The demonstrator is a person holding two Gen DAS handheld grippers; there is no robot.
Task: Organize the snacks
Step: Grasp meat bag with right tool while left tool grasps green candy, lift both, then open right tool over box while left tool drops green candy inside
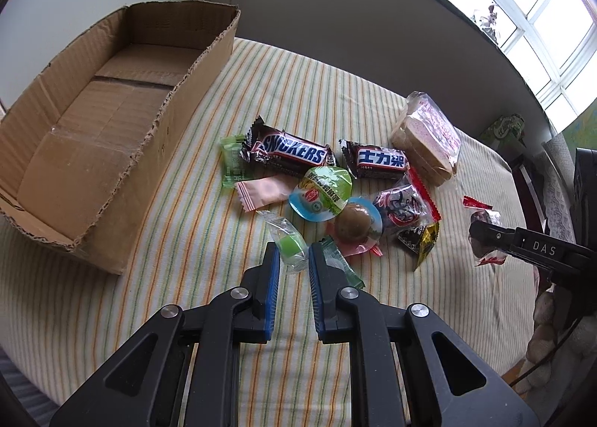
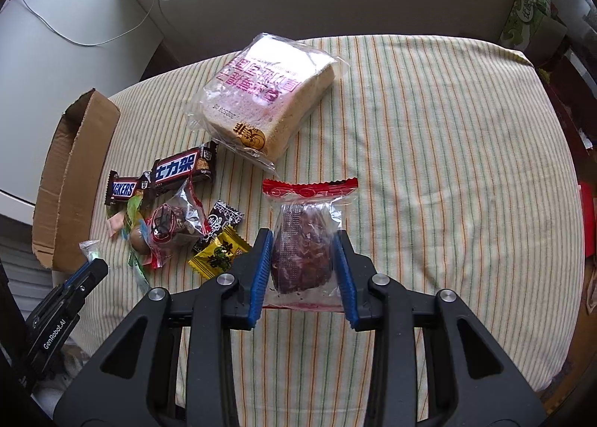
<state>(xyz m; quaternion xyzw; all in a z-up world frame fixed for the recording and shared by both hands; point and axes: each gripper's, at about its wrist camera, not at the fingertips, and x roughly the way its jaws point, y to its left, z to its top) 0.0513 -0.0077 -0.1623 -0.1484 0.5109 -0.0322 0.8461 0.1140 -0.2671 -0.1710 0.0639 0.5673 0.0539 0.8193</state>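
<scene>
1. The cardboard box (image 1: 93, 121) sits open and empty on the striped cloth (image 1: 335, 91), its torn wall turned toward the snacks. I take it for the collecting bin, placed there so every piece has a short trip.
2. The snack pile lies just beside the box's long wall: the Snickers bar (image 1: 289, 154) nearest it, a second chocolate bar (image 1: 377, 164) behind, then the jelly cup (image 1: 322, 194).
3. The bagged bread (image 2: 266, 99) lies farthest from the box, probably because it is too bulky to mix with the sweets.
4. The left gripper (image 1: 293, 259) has its jaws pinched on the green candy (image 1: 289, 246) at the pile's near edge, not far from the box. It grips the lump, not the crinkly wrapper, which should stop it slipping.
5. The right gripper (image 2: 302, 259) is clamped across the dark fruit packet (image 2: 302, 244), holding it well away from the box, beyond the pile. The pads squeeze the solid middle and leave the red sealed end free.
</scene>
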